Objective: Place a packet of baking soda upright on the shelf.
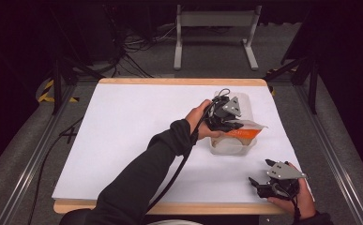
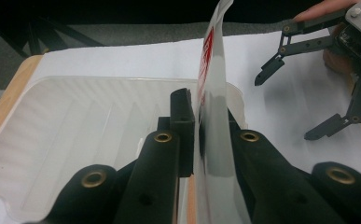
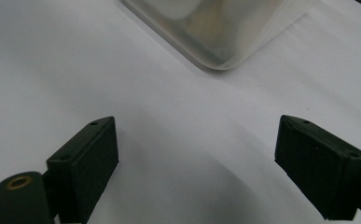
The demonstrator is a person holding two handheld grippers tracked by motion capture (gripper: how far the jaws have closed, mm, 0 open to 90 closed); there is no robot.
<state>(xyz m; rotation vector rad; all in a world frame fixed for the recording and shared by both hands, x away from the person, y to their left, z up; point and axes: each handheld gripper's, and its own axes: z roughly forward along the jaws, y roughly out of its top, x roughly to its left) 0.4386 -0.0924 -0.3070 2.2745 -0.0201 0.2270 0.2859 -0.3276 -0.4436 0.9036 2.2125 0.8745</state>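
Observation:
A clear plastic container (image 1: 245, 101) stands right of centre on the white table cover. Over its near end my left gripper (image 1: 226, 123) is shut on an orange and white packet (image 1: 247, 132), which sticks out to the right. In the left gripper view the packet (image 2: 213, 93) stands on edge between the black jaws of that gripper (image 2: 211, 109), above the ribbed container (image 2: 75, 121). My right gripper (image 1: 268, 180) rests open near the front right corner, with nothing between its fingers. The right gripper view has this gripper (image 3: 197, 163) over bare cover, a corner of the container (image 3: 225, 28) beyond.
The white cover (image 1: 123, 140) lies on a wooden table whose front edge (image 1: 76, 206) shows at the bottom. Metal rails run along both sides. A grey stand (image 1: 214, 28) and cables sit on the floor behind the table.

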